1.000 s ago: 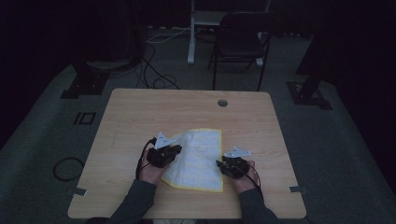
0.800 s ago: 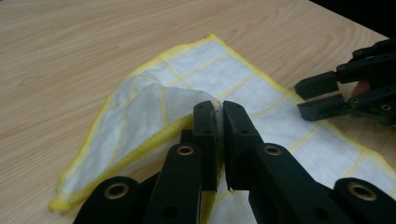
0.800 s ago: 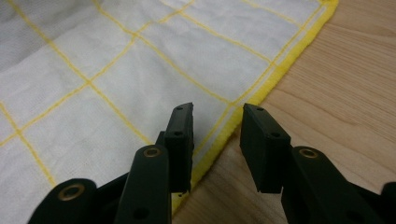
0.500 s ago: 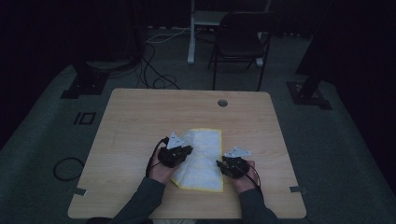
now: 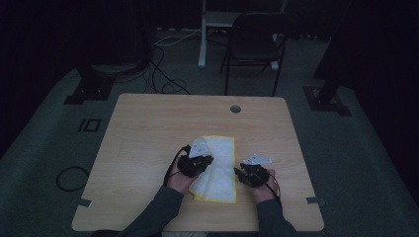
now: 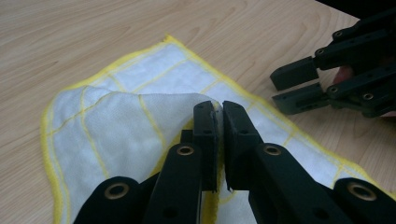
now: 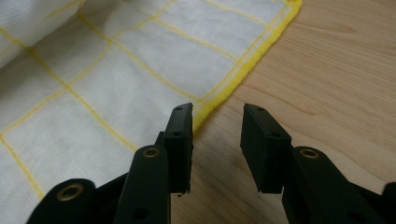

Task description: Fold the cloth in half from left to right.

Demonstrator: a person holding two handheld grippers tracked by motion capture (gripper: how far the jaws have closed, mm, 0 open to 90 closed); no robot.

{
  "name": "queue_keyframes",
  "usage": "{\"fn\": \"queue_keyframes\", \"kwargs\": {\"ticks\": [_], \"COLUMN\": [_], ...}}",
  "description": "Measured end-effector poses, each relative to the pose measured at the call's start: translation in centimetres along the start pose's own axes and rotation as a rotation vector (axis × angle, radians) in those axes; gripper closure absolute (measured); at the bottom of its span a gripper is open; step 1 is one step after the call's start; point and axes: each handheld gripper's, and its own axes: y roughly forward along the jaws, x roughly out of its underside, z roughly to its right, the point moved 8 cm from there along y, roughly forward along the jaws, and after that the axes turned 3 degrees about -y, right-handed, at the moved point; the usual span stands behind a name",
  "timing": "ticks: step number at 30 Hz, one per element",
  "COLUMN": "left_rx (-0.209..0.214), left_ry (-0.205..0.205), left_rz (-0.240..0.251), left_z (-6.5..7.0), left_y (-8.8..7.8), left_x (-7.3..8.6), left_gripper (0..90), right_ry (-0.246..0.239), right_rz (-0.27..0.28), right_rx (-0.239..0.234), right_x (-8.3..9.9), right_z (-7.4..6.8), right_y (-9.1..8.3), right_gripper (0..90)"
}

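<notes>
Cloth (image 6: 116,121) edge pinched in left tool (image 6: 219,116) — lifted, folding over.

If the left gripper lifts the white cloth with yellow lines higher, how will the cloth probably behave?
The cloth is probably floppy: where the left gripper pinches it, the edge curls over in a soft fold. It seems light, since a small pinch raises that flap. It may drag across the table rather than stay flat, because the right gripper stands open beside its edge, not pressing it.
</notes>
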Motion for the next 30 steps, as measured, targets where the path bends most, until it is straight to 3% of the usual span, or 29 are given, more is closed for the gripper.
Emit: {"fn": "queue_keyframes", "kwargs": {"ticks": [5,13,24,27,30], "left_rx": [0.007,0.024,0.052,0.062,0.073], "left_ry": [0.012,0.022,0.011,0.008,0.001], "left_rz": [-0.007,-0.024,-0.088,-0.089,-0.075], "left_z": [0.5,1.4,2.0,2.0,2.0], "left_y": [0.5,1.7,4.6,4.9,4.4], "left_x": [-0.4,-0.8,0.6,0.9,0.7], "left_gripper": [85.6,85.6,84.8,80.5,67.9], "right_ry": [-0.032,-0.021,-0.019,-0.018,-0.018], "right_rz": [-0.026,-0.025,-0.024,-0.024,-0.025], "right_rx": [0.018,0.009,0.009,0.009,0.008], "right_x": [0.2,0.2,0.2,0.3,0.3], "right_z": [-0.3,-0.2,-0.2,-0.2,-0.2], "right_y": [0.5,0.5,0.5,0.5,0.5], "right_gripper": [67.3,67.4,67.2,67.1,66.6]}}
